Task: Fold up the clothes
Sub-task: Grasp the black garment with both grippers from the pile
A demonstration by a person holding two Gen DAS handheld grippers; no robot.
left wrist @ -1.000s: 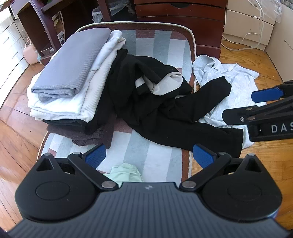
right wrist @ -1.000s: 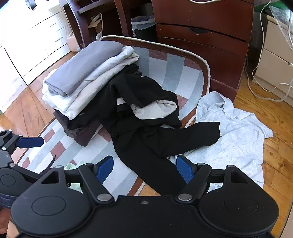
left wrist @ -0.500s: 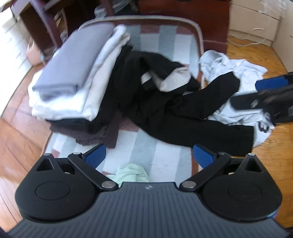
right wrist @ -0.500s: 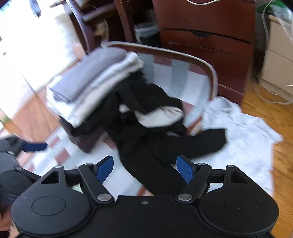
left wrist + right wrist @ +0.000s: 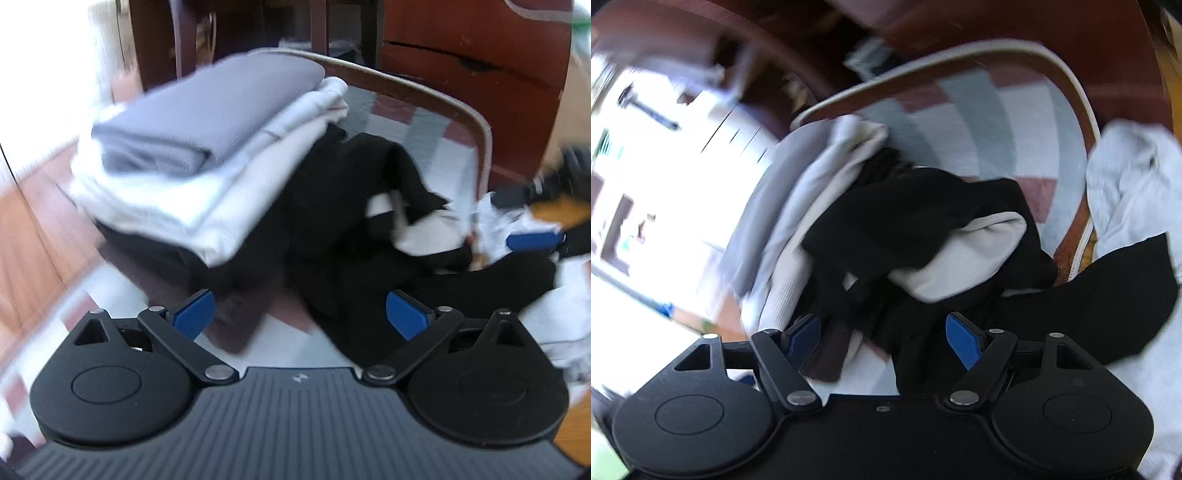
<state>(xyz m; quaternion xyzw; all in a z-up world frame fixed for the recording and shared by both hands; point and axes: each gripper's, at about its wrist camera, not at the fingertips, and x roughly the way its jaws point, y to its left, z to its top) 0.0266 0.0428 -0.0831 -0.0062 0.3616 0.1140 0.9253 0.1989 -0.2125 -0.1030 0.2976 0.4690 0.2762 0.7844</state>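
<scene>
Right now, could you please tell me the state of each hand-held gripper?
Left hand-held gripper: open, holding nothing, above the black garment.
Right hand-held gripper: open, holding nothing.

left wrist: low, close, facing folded stack (image 5: 207, 155) | right wrist: close, tilted | shared: black garment (image 5: 916, 221)

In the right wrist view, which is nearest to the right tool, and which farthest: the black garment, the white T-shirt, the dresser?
1. Black garment, directly ahead of the right tool.
2. White T-shirt, farther right, on the floor.
3. Dresser, behind the rug, at top.
</scene>
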